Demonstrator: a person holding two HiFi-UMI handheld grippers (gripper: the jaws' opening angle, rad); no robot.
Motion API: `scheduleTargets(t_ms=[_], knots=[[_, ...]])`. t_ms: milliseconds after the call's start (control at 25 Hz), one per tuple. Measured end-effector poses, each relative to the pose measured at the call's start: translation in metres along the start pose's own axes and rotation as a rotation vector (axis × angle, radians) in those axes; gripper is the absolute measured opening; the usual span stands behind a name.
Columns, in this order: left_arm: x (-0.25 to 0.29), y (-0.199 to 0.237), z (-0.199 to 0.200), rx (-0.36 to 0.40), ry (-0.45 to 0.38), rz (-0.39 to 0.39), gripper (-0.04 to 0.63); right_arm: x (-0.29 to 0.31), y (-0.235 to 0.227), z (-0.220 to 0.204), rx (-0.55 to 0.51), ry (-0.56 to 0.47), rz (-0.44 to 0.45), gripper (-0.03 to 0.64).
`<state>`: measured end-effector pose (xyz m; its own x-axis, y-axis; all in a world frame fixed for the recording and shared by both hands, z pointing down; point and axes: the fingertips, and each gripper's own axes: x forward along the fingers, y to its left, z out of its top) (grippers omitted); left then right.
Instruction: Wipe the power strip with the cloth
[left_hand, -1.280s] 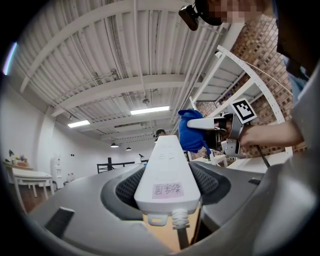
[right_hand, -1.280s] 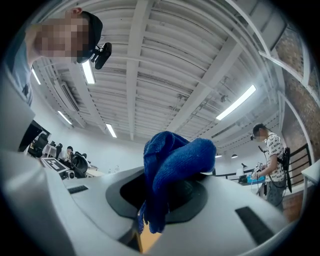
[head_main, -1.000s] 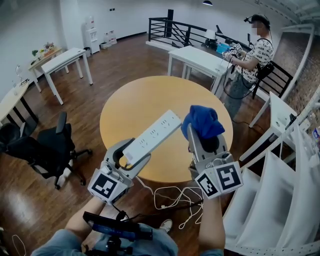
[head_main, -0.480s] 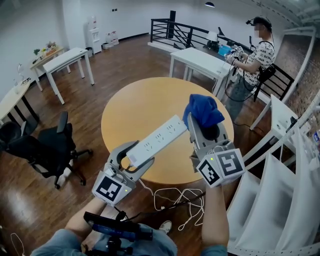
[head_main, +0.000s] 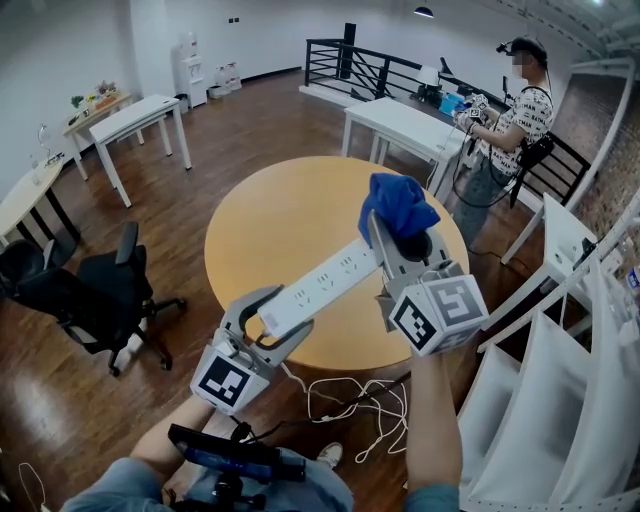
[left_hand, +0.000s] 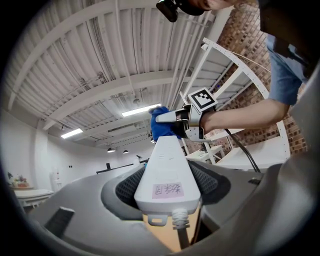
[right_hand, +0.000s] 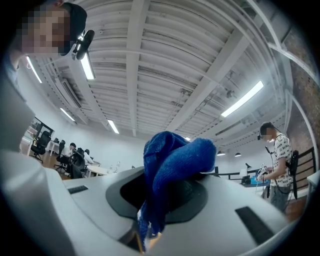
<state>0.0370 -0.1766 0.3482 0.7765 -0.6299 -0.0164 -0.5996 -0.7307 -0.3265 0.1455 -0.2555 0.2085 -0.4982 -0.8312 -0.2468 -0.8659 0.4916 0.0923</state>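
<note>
Left tongs (head_main: 274, 318) clamp the power strip (head_main: 322, 284), slanting up-right toward the cloth (head_main: 397, 204) in right tongs (head_main: 399, 240).

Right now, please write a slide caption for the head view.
Left gripper holds a white power strip above the round table; right gripper holds a blue cloth at its far end.

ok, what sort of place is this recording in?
Probably an open-plan office or lab workspace: white rectangular desks on a wood floor, a black swivel office chair, and a black metal railing that hints at a mezzanine.
</note>
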Motion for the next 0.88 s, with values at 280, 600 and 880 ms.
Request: scheduleTargets(t_ms=[280,600,880], knots=[[0.003,-0.007,-0.002,0.045,0.028,-0.002,0.281,0.014,0.009,0.000,-0.027,0.025,0.037,0.077],[0.007,-0.013,-0.005,0.081,0.038,0.002,0.281,0.025,0.028,0.000,-0.034,0.031,0.080,0.077],[0.008,-0.011,-0.007,0.098,0.053,0.012,0.281,0.031,0.056,-0.013,-0.033,0.057,0.128,0.077]])
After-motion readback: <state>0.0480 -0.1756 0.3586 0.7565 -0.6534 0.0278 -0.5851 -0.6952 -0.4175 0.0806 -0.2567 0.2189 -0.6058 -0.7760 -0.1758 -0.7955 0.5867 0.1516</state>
